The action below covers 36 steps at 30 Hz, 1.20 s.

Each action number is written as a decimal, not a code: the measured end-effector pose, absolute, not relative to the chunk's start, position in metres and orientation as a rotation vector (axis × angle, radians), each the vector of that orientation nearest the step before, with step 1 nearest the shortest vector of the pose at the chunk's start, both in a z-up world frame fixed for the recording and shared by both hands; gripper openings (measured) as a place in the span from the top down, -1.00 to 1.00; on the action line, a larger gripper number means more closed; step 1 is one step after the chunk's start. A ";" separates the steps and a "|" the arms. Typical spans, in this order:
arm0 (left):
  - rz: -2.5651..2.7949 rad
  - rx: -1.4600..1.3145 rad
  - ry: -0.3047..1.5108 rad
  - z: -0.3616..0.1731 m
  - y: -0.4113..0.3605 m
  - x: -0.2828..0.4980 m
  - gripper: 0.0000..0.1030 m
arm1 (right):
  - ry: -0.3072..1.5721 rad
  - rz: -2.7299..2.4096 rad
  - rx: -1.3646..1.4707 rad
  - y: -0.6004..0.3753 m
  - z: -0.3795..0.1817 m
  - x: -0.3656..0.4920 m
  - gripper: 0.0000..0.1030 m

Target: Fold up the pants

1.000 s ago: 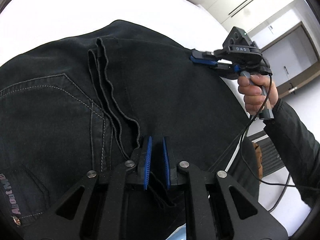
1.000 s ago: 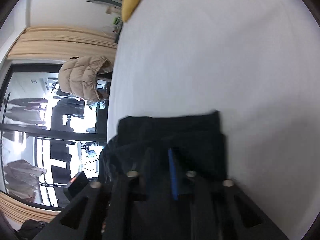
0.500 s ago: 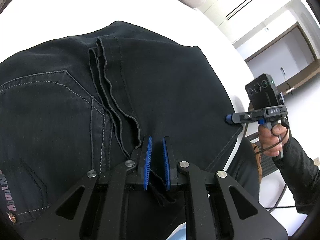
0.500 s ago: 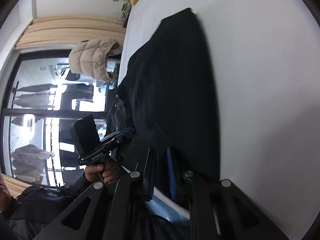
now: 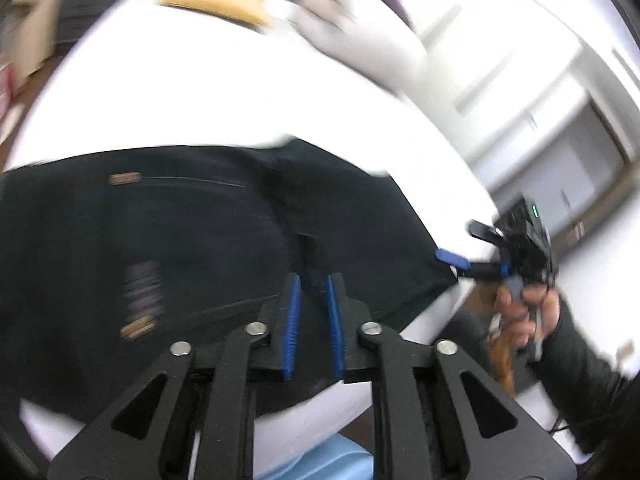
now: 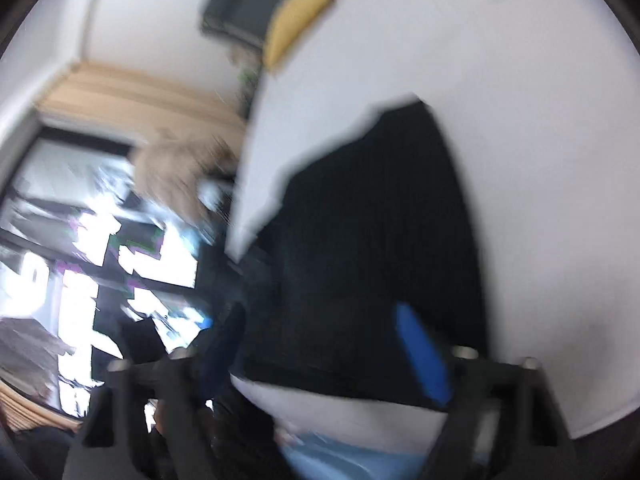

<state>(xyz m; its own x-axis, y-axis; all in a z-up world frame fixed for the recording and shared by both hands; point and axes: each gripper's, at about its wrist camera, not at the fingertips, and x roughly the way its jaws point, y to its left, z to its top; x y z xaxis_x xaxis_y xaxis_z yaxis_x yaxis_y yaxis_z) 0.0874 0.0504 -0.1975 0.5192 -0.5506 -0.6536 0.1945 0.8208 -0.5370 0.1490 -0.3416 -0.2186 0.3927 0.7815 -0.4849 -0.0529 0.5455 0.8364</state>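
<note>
Across the near part of the white bed point(image 5: 208, 92), the black pants point(image 5: 200, 248) lie folded into a dark block that reaches the bed's near edge; in the right wrist view the same pants point(image 6: 372, 240) run from that near edge toward the middle of the sheet. Both views are blurred, so fine detail on the cloth is hard to read: you can make out pale stitching and a small label patch on the denim, no more.

Your left gripper point(image 5: 313, 312) is over the near edge of the pants. Its jaws are opening and stand only a narrow gap apart. A dark strip of cloth shows in line with that gap, but you cannot tell from the blur whether the blue pads press on it.

Your right gripper point(image 5: 460, 248) sits at the right edge of the pants, near the bed's near right corner, held by your hand point(image 5: 520, 312) in a dark sleeve. Its jaws are opening and already spread wide. In its own view point(image 6: 320, 344) the blue pad stands clear on the right, and the pants show between the fingers without either pad pressing on them.

A yellow cushion point(image 5: 216, 4) and a white pillow point(image 5: 360, 40) lie at the far edge of the bed.
</note>
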 end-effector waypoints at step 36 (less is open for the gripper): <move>-0.093 -1.453 0.779 -0.317 0.229 0.017 -0.07 | 1.155 0.933 0.885 -0.167 -0.224 0.211 0.24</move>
